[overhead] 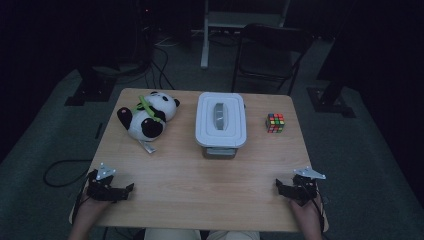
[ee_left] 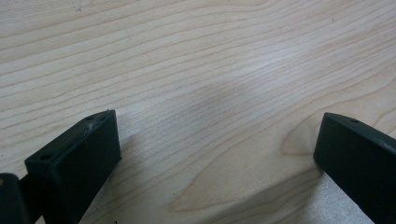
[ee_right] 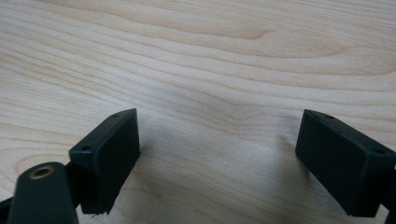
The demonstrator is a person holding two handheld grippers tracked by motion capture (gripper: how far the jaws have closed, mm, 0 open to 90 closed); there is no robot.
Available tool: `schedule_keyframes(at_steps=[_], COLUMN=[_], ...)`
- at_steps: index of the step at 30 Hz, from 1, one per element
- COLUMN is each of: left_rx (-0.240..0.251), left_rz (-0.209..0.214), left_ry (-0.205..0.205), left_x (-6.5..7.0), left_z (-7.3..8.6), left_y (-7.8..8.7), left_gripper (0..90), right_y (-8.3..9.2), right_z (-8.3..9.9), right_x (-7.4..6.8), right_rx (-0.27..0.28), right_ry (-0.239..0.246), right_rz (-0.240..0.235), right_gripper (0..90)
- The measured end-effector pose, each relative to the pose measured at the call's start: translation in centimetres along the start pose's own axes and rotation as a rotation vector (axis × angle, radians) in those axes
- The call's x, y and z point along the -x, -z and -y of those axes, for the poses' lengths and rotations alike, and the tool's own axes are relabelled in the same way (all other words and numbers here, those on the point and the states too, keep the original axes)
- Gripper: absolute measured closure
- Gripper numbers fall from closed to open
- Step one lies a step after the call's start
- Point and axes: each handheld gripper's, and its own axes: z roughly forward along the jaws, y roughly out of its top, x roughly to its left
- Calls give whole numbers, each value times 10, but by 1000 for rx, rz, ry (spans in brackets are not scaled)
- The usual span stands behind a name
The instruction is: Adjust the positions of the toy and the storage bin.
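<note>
On a light wooden table (overhead: 180, 180) a plush panda (overhead: 146, 116) lies at the back left. A white lidded box (overhead: 221, 120) with a grey handle stands at the back middle. A colourful puzzle cube (overhead: 275, 122) sits at the back right. My left gripper (overhead: 129, 190) rests at the front left, held by a hand, its tips pointing right. In the left gripper view that gripper (ee_left: 217, 140) is open over bare wood. My right gripper (overhead: 280, 186) sits at the front right, tips pointing left. The right gripper (ee_right: 218, 135) is open too, with nothing between the jaws.
Beyond the table stand a dark folding chair (overhead: 270, 50) and a white stand (overhead: 240, 20) on a grey floor. Dark tripod bases (overhead: 92, 87) and cables (overhead: 62, 172) lie at the left, another base (overhead: 330, 97) at the right.
</note>
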Motion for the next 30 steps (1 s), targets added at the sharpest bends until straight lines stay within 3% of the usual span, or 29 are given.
schedule_keyframes(at_steps=[10, 13, 15, 17, 21, 26, 30], left_rx=[5, 11, 9, 12, 35, 50, 65], left_rz=[13, 34, 70, 85, 109, 146, 175], left_ry=[-36, -67, -63, -75, -100, -110, -125], left_x=[12, 20, 24, 29, 38, 51, 63], left_z=[-5, -10, -14, -20, -38, -60, -74], left_y=[-4, -8, -11, -14, -19, -29, -40], left_gripper=[11, 11, 11, 11, 11, 11, 11], right_y=[0, 1, 1, 0, -5, -14, -22], right_z=[0, 0, 0, -1, -11, -30, -40], right_x=[0, -1, -3, -6, -15, -24, -27], right_rx=[-1, 2, 2, 12, 15, 56, 58], right_ry=[3, -13, -12, -19, 14, -7, 1], right_rz=[-4, -7, -16, -50, -98, -152, -155], right_gripper=[128, 126, 124, 125, 126, 130, 137])
